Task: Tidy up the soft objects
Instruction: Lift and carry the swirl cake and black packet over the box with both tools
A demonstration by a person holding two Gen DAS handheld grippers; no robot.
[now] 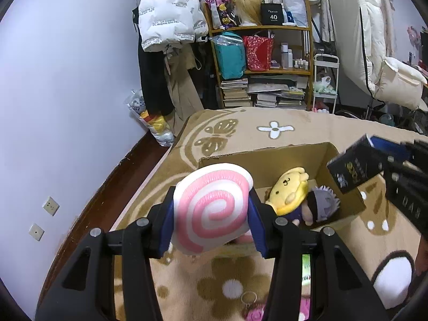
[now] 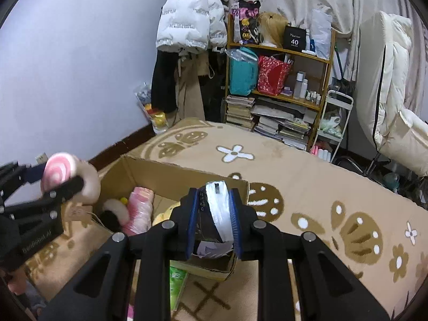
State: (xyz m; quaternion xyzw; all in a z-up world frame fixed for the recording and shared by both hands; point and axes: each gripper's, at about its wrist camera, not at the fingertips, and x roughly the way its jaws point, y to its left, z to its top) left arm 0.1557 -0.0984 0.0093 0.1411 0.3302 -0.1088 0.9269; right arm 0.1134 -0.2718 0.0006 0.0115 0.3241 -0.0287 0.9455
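- Left wrist view: left gripper [image 1: 211, 214] clamps swirl plush [image 1: 211, 208] just above box [image 1: 267, 157] near edge, prob. ready to drop in.
- Right gripper [image 2: 214, 219] pinches dark pack [image 2: 214, 214] over box, above yellow plush [image 1: 289, 190].
- Box is the collecting place, on rug [image 1: 294, 125].

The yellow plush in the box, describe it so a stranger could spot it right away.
On the beige patterned rug sits an open cardboard box. Inside lies the yellow plush, round-faced, beside a grey-haired doll; it is the only yellow toy there.
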